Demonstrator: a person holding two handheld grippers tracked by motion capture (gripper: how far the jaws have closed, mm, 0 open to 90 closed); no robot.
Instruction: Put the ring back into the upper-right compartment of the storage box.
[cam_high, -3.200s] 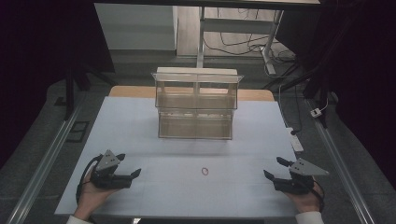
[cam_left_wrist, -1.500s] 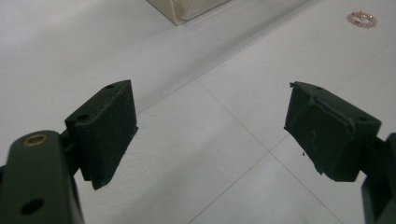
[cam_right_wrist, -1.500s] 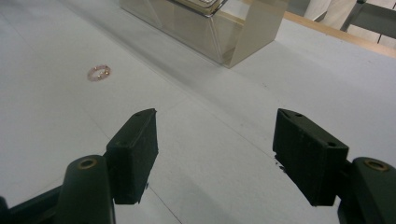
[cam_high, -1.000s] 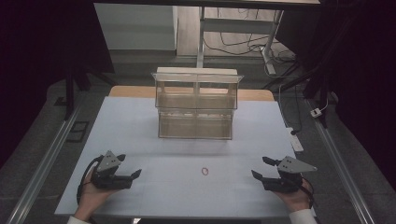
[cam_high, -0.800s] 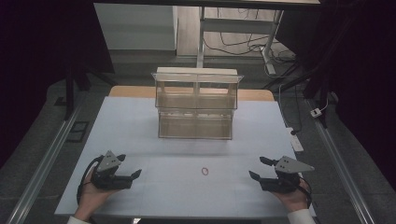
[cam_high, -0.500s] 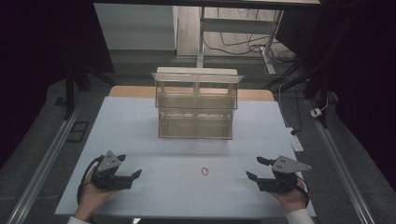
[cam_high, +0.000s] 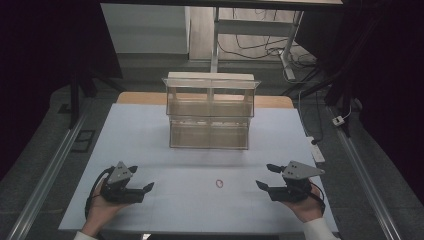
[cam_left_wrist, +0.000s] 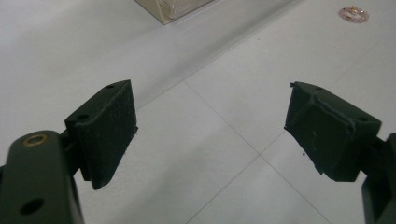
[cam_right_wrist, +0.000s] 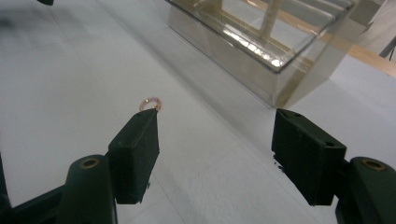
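pink ring (cam_high: 220, 183), clear organizer (cam_high: 210, 113), unlabelled

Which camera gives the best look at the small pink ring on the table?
The left gripper view: the ring lies unobstructed, its pink band plain. In the right gripper view the ring is partly behind one of the fingers. The high view shows it whole but tiny.

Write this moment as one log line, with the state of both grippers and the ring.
left gripper: open, idle on table | right gripper: open, facing ring | ring: flat on table, untouched | clear organizer: behind ring
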